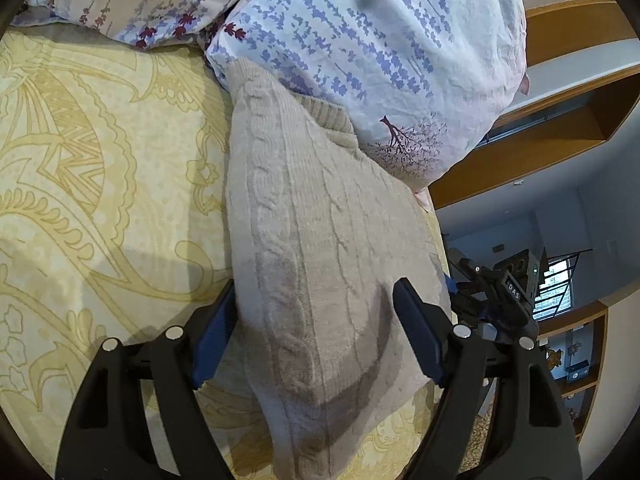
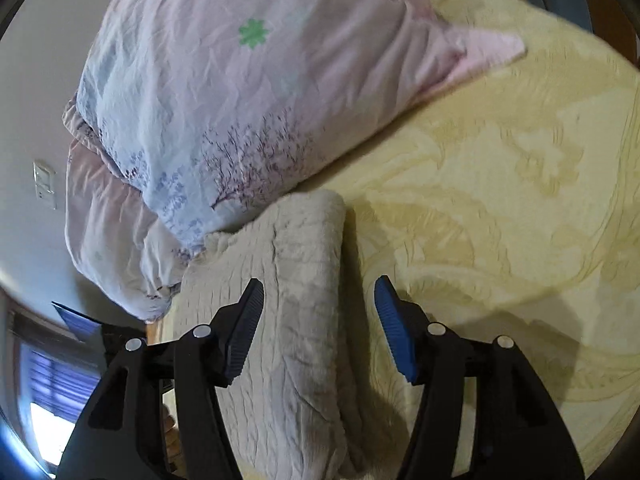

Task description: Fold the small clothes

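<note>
Yellow patterned bedspread (image 1: 100,168), beige knit sweater (image 1: 320,240), floral pillow (image 1: 360,48), both hand-held grippers (image 1: 316,316) (image 2: 320,320) apart

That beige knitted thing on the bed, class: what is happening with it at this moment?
A person holding a gripper in each hand is folding a beige cable-knit sweater on a yellow patterned bedspread. The left gripper and right gripper are both open, their fingers either side of the folded knit, gripping nothing. The sweater's far end lies against a floral pillow.
</note>
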Demonstrator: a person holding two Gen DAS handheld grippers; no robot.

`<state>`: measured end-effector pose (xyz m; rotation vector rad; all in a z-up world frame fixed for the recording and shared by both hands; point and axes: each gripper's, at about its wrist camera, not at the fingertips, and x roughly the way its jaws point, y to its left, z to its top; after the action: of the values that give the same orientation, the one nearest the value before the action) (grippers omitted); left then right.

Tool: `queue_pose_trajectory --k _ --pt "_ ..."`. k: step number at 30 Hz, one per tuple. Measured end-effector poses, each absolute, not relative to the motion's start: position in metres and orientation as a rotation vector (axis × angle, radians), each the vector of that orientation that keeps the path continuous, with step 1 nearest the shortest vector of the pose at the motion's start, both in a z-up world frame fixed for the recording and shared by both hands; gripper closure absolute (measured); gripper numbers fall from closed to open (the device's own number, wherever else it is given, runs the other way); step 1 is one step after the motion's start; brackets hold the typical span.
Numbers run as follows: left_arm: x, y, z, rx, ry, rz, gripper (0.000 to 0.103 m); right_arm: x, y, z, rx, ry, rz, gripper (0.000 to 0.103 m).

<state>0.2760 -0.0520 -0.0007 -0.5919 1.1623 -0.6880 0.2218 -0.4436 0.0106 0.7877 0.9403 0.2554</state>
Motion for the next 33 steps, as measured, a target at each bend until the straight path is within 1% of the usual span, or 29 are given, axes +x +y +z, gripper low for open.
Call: queue_pose_trajectory --k 6,11,15,20,21,22,23,26,29,33 --pt "0.278 -0.057 -0.004 -0.591 1.166 -0.69 0.027 0.226 -0.426 0.001 0.756 1.016 0.303 0.043" --pt "0.28 -0.059 -0.005 -0.607 1.167 -0.699 0.028 0.23 -0.411 -0.009 0.763 1.039 0.365 0.043" --pt "0.282 -0.059 -0.007 -0.626 1.172 -0.701 0.035 0.229 -0.4 -0.01 0.752 1.036 0.396 0.047" --pt "0.283 -0.058 -0.011 -0.66 1.177 -0.709 0.044 0.229 -0.396 -0.013 0.77 1.028 0.422 0.048" --pt "0.283 -0.058 -0.011 -0.662 1.175 -0.712 0.046 0.229 -0.394 -0.013 0.763 1.023 0.436 0.05" --pt "0.282 -0.059 -0.009 -0.66 1.168 -0.72 0.052 0.228 -0.39 -0.014 0.758 1.026 0.451 0.06" --pt "0.282 -0.059 -0.007 -0.657 1.162 -0.727 0.057 0.228 -0.386 -0.015 0.767 1.033 0.477 0.067" --pt "0.278 -0.054 -0.002 -0.663 1.14 -0.742 0.062 0.221 -0.378 -0.011 0.773 1.013 0.501 0.07" --pt "0.268 -0.043 0.007 -0.661 1.125 -0.766 0.063 0.209 -0.366 -0.002 0.788 1.001 0.541 0.071" --pt "0.248 -0.014 0.018 -0.635 1.108 -0.769 0.063 0.197 -0.33 0.013 0.727 1.013 0.599 0.072"
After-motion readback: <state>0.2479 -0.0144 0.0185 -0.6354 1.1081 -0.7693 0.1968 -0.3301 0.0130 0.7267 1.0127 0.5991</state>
